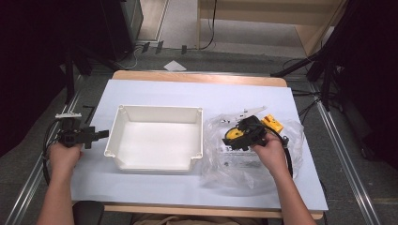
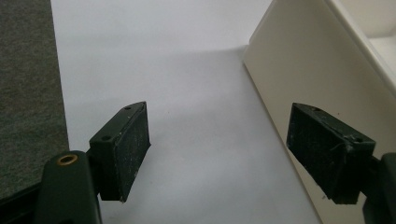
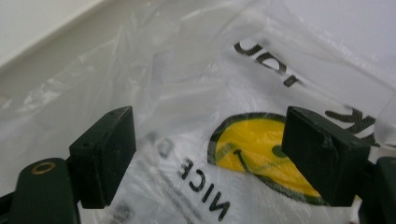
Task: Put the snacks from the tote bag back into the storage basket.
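A clear plastic bag (image 1: 234,159) with a yellow smiley face (image 3: 261,149) and black lettering lies crumpled on the white table cover, right of a white tray (image 1: 123,140). My right gripper (image 1: 237,138) hovers just over the bag, jaws open, with the smiley print between and below them (image 3: 210,154). My left gripper (image 1: 96,135) is held at the table's left edge, pointing at the tray's left wall (image 2: 299,70). Its jaws stand open over bare white cover (image 2: 217,154), and nothing is between them.
A yellow and black object (image 1: 272,123) lies beyond the bag, with a white strip (image 1: 246,112) near it. The tray is empty inside. Dark floor (image 2: 23,93) drops off left of the table. Tripod legs stand at the far right.
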`<state>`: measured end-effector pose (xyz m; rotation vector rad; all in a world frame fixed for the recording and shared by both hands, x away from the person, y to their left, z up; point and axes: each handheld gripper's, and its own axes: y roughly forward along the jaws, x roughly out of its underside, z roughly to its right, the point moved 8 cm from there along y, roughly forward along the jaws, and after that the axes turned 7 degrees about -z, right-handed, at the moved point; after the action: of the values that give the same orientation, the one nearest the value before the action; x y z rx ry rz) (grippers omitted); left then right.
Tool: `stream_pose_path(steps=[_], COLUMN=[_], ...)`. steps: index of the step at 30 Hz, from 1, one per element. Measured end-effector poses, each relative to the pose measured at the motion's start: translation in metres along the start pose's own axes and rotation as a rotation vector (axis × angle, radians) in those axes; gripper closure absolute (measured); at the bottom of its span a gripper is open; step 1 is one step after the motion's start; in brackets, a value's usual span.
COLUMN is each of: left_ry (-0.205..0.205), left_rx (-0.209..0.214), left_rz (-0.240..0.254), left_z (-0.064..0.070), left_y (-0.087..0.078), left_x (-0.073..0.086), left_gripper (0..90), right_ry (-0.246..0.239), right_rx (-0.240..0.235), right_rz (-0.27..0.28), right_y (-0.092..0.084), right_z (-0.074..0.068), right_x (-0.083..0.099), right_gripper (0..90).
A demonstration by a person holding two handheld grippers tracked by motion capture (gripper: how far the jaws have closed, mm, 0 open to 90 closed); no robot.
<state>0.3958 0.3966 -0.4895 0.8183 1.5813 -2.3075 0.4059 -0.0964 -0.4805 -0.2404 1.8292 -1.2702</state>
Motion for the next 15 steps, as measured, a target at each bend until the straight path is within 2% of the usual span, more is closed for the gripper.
stream_pose_path(steps=[3, 8, 15], left_ry=[0.001, 0.000, 0.000], left_rx=[0.001, 0.002, 0.001], left_rz=[0.001, 0.001, 0.002], left_z=[0.0002, 0.0003, 0.0005], left_y=[-0.0001, -0.0001, 0.0003], left_x=[-0.0001, -0.0003, -0.0007], left_gripper=[22.5, 22.6, 22.5], right_ry=[0.013, 0.013, -0.007], right_rx=[-0.020, -0.013, -0.020], right_rz=[-0.002, -0.002, -0.010], right_y=[-0.0001, 0.0002, 0.0007], right_z=[-0.0016, -0.0027, -0.0073], right_x=[0.0001, -0.0019, -0.0030], right_gripper=[18.0, 18.1, 18.1])
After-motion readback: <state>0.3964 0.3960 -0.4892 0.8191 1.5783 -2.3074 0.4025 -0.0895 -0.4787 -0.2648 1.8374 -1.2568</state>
